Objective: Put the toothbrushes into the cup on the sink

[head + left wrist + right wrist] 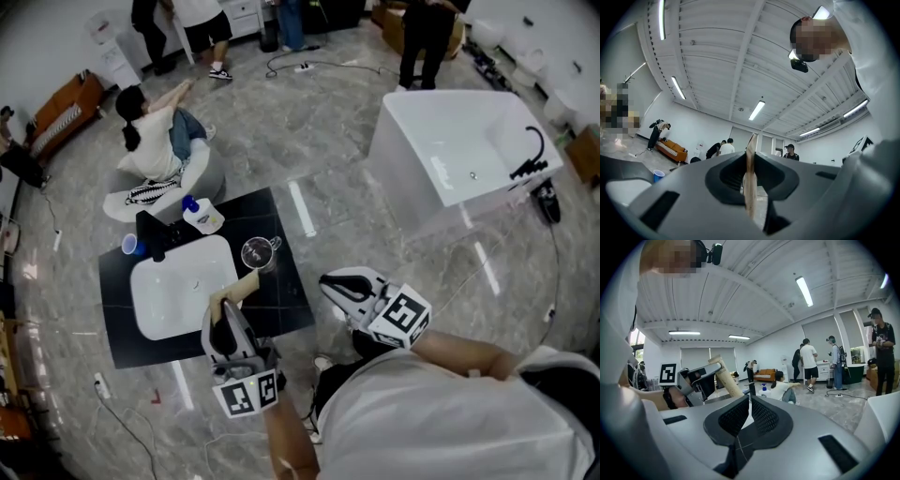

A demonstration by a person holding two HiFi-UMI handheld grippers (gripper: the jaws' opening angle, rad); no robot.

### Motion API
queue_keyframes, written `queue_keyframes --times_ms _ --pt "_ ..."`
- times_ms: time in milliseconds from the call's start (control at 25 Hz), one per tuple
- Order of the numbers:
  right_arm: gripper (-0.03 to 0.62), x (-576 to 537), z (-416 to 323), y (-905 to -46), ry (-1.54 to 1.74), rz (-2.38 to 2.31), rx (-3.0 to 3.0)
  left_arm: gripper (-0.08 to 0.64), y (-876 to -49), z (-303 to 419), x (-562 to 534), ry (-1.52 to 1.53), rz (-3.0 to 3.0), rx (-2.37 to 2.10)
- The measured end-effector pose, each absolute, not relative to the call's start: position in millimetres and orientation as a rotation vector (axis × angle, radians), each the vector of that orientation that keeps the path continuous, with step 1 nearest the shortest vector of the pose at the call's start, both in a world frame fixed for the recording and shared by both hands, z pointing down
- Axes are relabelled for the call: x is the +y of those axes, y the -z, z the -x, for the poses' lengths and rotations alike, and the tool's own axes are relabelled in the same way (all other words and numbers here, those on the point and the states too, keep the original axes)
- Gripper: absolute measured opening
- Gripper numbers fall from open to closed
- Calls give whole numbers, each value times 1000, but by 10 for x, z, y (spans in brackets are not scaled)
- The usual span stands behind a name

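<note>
The left fingers pinch 1 toothbrush near the cup, the right fingers are closed and empty; next it likely needs lowering in.

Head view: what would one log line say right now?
left gripper: shut on beige toothbrush | right gripper: shut, empty | cup: on counter beside sink

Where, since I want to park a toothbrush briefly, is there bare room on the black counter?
Bare counter: the front strip between the basin and the front edge, and the right strip in front of the glass cup. Crowded: the back left, with blue cup, faucet and spray bottle.
</note>
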State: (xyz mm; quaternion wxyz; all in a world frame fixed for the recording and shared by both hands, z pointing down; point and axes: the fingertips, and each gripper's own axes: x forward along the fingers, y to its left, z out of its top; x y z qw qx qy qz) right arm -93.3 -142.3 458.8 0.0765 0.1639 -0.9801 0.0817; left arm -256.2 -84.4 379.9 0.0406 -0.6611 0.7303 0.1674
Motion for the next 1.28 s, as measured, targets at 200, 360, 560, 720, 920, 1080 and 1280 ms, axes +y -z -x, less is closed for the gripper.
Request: queue_keyframes --times_ms 200,360,560,720,920,1080,1280 --pt "44 -1486 877 -4563 -236 -492 -2938 55 -3887 2553 -960 -505 2031 2257" --pt "43 -1531 826 -4570 -231 -492 -2938 55 -3975 2590 -1056 -505 2031 2281" --pt "43 -1589 750 -4596 -231 -502 -2923 55 -4031 2668 -1145 -506 2021 2305" --pt "44 -1624 723 -4587 -236 -498 -2915 55 -4084 2723 -1183 -506 2016 2335" --pt "43 -1634 721 -4600 -256 -491 -2910 55 -4143 2755 -1263 -484 2028 2356" --pt "43 -1660 721 -4644 -269 -488 -2905 55 -4230 2784 -1312 -478 2034 2376" --pt "43 -1720 692 -4680 -280 -488 -2893 55 -4316 2827 -1399 -485 2036 2404"
